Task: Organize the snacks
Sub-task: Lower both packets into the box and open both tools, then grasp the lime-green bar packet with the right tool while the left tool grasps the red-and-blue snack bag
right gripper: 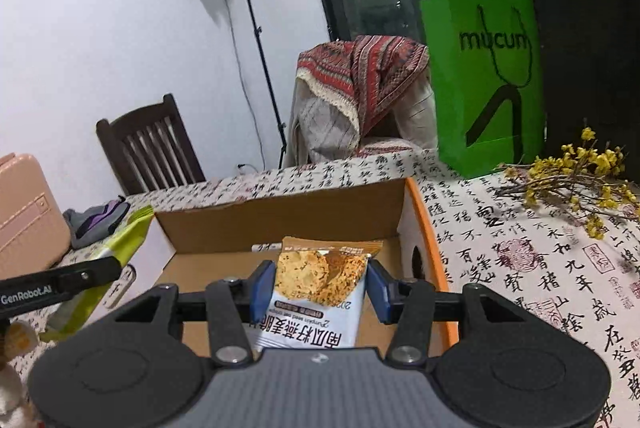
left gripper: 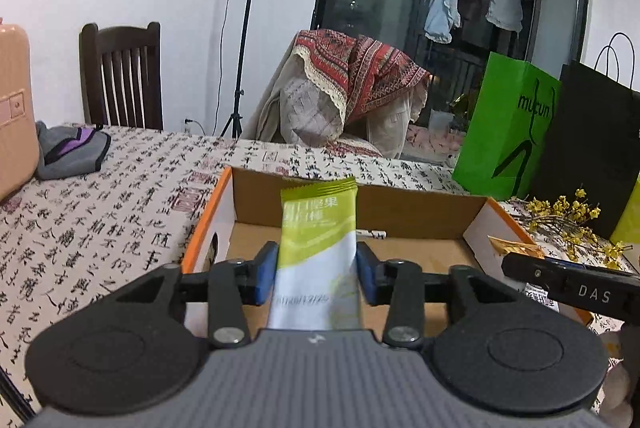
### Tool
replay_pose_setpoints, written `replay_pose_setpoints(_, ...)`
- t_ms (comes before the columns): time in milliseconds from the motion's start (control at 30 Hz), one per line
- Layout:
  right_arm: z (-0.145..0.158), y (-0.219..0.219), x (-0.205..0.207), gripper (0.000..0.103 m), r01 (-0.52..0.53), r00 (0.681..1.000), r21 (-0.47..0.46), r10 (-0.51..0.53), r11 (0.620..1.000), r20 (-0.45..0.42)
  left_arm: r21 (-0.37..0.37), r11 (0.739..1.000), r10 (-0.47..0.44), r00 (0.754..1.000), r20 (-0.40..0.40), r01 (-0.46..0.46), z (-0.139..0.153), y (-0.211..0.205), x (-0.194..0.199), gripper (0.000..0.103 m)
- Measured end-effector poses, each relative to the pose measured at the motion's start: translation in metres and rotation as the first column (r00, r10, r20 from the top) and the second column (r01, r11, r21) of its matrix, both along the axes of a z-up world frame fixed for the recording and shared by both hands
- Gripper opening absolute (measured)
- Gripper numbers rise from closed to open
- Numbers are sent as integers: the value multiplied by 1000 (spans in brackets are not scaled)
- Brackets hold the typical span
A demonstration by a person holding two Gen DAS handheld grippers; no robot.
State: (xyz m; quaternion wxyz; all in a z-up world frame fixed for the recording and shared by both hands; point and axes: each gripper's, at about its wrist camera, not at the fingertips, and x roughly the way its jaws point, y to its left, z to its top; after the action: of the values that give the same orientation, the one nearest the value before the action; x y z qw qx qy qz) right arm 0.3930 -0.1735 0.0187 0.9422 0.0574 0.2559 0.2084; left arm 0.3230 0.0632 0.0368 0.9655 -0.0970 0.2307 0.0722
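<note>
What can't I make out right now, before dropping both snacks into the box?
- Near floor of the cardboard box: both wrist views, hidden by the left gripper, right gripper, green packet and crisp packet.
- Whether the left gripper's pads press the green packet: left wrist view, edges blurred.
- Small white item by the box's back wall: left wrist view, too small, partly behind the green packet.

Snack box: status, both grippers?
Left gripper open, green bar packet loose between jaws. Right gripper shut on oat crisp packet. Both over cardboard box, path clear.
</note>
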Motion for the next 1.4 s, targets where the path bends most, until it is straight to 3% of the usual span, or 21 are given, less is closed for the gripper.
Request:
replay_pose_setpoints(33,0,1,-1,51,2,1000,-10,-2,1000,4,-1,1000,-10,1000,0,10,-1,0,-1,69)
replay_pose_setpoints(67,0,1,-2,58,4,1000,-14,-3,1000,7,-1,1000,-8,1000,3,8,0,0,-3,77)
replay_pose_setpoints(100,1,0,-3,74,3,1000,-11,-3,1000,10,2,1000,0,1000,16,0,1,0,-6,90)
replay_pose_setpoints(133,2,-2,-5,83,1,1000,-6,0,1000,15,6,1000,7,1000,28,-7,3,0,-9,100)
replay_pose_setpoints(167,3,-3,-7,94,0,1000,-4,0,1000,23,8,1000,16,999,42,-17,5,-1,-11,103)
replay_pose_setpoints(300,10,-2,-15,103,-9,999,-22,10,1000,45,-7,1000,22,998,66,-22,13,2,-18,103)
replay_pose_setpoints(567,30,-3,-29,103,-11,999,-50,14,999,52,-5,999,48,998,51,-48,31,0,-33,103)
replay_pose_setpoints(833,47,-11,-71,103,-24,997,-75,29,997,71,13,999,47,997,63,-47,46,-8,-68,103)
replay_pose_setpoints(1400,41,-23,-156,103,-30,998,-68,34,997,52,34,999,32,998,62,-34,44,-16,-147,103)
